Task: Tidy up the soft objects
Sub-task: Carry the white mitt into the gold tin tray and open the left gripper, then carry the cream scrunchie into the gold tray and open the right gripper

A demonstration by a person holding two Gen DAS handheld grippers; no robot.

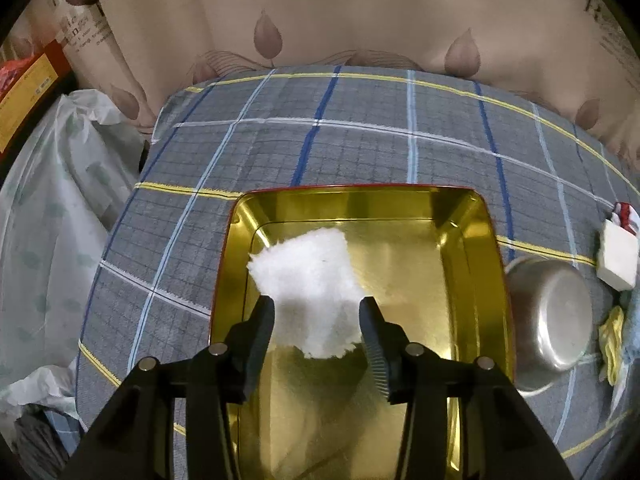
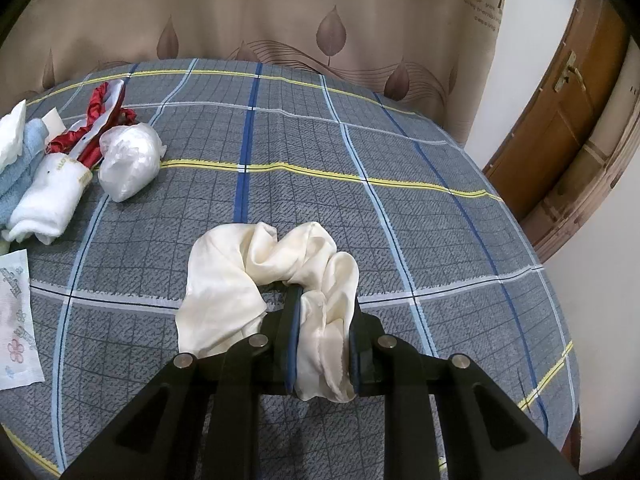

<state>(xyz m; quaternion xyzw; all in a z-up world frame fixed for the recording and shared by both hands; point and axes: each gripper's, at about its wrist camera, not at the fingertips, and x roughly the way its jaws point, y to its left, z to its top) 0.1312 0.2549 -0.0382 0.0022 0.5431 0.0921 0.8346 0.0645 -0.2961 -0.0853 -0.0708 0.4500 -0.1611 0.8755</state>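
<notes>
Lifting away now risks the fluffy white pad (image 1: 310, 292) snagging on the parted left tongs (image 1: 318, 322) instead of staying in the gold tin (image 1: 472, 248) at frame centre, while the right tongs (image 2: 322, 340) grip the cream scrunchie (image 2: 256, 280).

Glossy gold metal tray (image 1: 472, 248), fluffy white fleece patch (image 1: 308, 280), matt steel bowl (image 1: 552, 320); satin cream scrunchie (image 2: 280, 276), woven plaid cloth (image 2: 400, 152), wood door (image 2: 560, 120) upper right.
</notes>
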